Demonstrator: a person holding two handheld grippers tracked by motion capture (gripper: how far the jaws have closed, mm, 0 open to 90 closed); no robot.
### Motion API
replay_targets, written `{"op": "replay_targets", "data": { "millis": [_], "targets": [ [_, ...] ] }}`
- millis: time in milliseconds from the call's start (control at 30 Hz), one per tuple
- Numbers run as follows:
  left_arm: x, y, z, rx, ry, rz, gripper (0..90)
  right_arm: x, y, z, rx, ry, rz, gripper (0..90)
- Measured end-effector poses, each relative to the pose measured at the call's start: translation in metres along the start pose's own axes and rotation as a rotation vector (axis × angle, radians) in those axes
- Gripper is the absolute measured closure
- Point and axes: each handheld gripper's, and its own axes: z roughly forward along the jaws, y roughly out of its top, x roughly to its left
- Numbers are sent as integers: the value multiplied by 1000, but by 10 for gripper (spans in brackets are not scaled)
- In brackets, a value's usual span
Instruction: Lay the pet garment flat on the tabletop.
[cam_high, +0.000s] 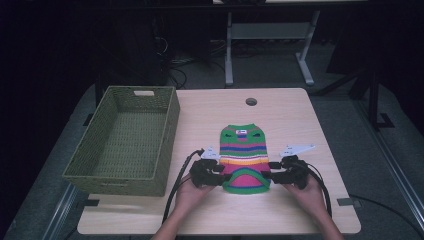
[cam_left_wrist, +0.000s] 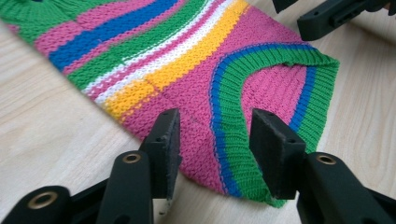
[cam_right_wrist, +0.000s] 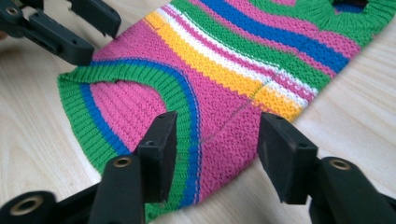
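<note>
The striped sweater (cam_high: 243, 157) lies flat on the table (cam_high: 280, 107), to the right of the basket (cam_high: 127, 140) and well apart from it, neck end away from the person and hem end toward them. The left gripper (cam_high: 216, 175) sits at the sweater's near left corner and the right gripper (cam_high: 274, 173) at its near right corner. In each gripper view the two jaws stand apart, with the knit edge lying in the gap and the pads not pressing on it, so neither claw holds the sweater. The work in hand looks like laying out or folding the sweater, probably before it goes into the basket. To do it well, each claw should come down squarely on its own corner, taking both layers of the green ribbed hem (cam_left_wrist: 233, 154) rather than only the top one, and bite well in from the edge so the knit cannot slip out. Both sides should then lift evenly so the stripes stay straight. The soft knit stretches, so a gentle pull suits it best.
</note>
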Motion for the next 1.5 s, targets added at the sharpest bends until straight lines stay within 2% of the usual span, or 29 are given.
{"op": "replay_targets", "data": {
  "millis": [67,267,500,533,767,1033,1233,1300,1500],
  "targets": [
    [0,-1,-2,-9,3,-14,482,-1,-1,-1,3,-5,-13,449],
    [2,-3,-10,-8,11,-28,409,-7,-4,-10,2,10,16,409],
    [4,-11,-18,-10,14,-48,370,-11,-7,-16,11,9,30,364],
    [4,-11,-18,-13,15,-51,367,-12,-8,-17,6,8,20,362],
    [3,-13,-23,-8,16,-48,356,-13,-10,-22,17,5,32,347],
    [0,-15,-26,-1,16,-34,335,-14,-13,-27,19,4,18,340],
    [-1,-18,-31,-5,19,-42,326,-14,-15,-33,26,1,31,335],
    [-1,-19,-33,-3,20,-37,322,-15,-16,-34,23,-4,19,334],
    [-2,-21,-37,2,23,-36,311,-16,-18,-40,20,-6,36,326]
  ]
}}
